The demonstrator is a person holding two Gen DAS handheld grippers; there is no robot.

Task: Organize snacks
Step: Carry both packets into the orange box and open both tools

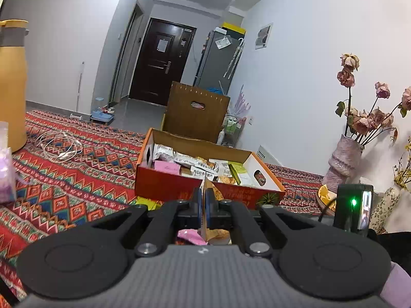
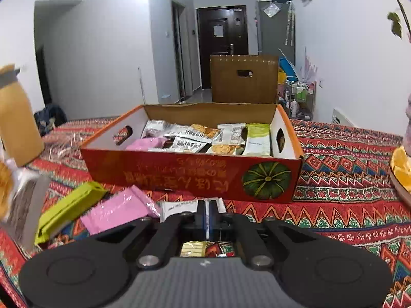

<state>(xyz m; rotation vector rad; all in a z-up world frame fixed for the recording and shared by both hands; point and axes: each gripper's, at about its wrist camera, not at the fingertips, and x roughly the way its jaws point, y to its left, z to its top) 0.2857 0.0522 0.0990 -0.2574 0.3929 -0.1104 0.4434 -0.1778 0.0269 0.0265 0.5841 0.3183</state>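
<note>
Currently left gripper (image 1: 204, 200) pinches an orange-printed foil snack packet (image 1: 208, 187), right gripper (image 2: 207, 214) a white one (image 2: 179, 206); lift both clear over the red cardboard box's (image 2: 195, 177) front wall before releasing.

Yellow flask (image 1: 11, 82) stood at left on patterned cloth (image 1: 66, 179), white cable (image 1: 60, 146) beside it. Vase of dried roses (image 1: 345, 159) at right. Dark door (image 1: 159, 59), grey fridge (image 1: 218, 61) behind.

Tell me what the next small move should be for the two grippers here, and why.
Probably carry both packets forward over the near wall of the red box and let go. The left gripper is shut on a thin snack packet, the right gripper on a white packet, and the box, already holding packets, stands just ahead.
</note>
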